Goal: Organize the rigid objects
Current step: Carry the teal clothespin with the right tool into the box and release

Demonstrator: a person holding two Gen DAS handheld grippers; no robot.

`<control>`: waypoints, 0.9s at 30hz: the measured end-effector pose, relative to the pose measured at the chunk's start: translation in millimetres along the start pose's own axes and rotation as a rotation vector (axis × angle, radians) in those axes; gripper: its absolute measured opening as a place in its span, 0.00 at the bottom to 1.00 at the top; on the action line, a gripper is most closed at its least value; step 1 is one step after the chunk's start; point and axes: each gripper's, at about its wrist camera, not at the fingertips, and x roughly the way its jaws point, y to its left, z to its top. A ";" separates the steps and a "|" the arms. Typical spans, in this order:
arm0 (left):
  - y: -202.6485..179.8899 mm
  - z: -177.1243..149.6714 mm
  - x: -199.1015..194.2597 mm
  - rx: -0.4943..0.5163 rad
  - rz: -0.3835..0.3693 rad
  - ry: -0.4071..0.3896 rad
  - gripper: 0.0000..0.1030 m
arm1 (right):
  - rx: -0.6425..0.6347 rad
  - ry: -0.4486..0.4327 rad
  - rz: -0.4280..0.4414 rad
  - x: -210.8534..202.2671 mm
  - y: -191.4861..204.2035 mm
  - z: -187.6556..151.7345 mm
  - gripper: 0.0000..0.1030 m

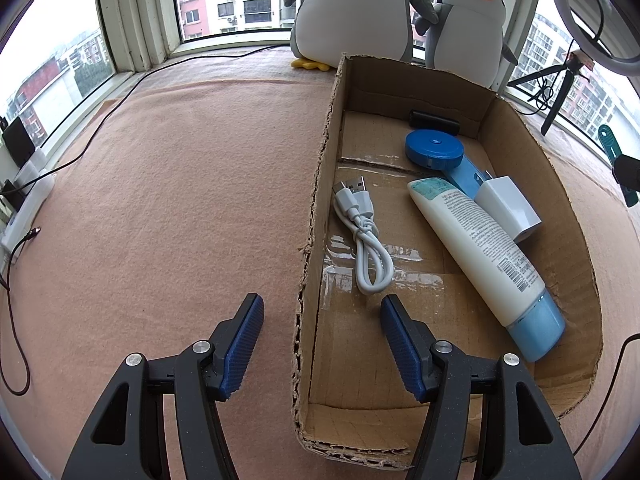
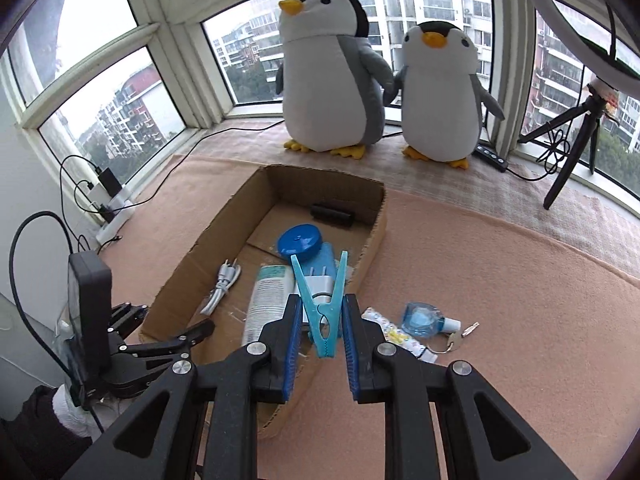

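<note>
Now my right claw (image 2: 319, 322) is clamped on the peg (image 2: 322, 320) above the box (image 2: 192, 256); my left claw (image 1: 322, 344) gapes wide across the box's near wall.

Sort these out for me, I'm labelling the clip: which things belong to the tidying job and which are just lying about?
Job:
cardboard box
clothes peg in the right gripper
tube, USB cable, tape measure, charger in the box
small blue bottle, keys outside it
left gripper, open

Lying about:
plush penguins
tripod
power strip
</note>
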 end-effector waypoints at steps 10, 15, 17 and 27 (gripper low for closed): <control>0.5 0.9 -0.7 -0.002 -0.002 0.000 0.64 | -0.071 0.070 0.099 19.4 54.5 -19.8 0.17; 0.3 1.0 -0.6 -0.002 -0.002 0.000 0.63 | -0.082 0.099 0.105 30.7 63.7 -27.6 0.17; 0.7 0.7 -0.9 -0.002 -0.002 0.000 0.63 | -0.086 0.103 0.101 33.6 65.5 -28.1 0.17; 0.3 0.8 -0.7 -0.002 -0.001 -0.001 0.64 | -0.098 0.087 0.088 32.0 67.1 -24.0 0.47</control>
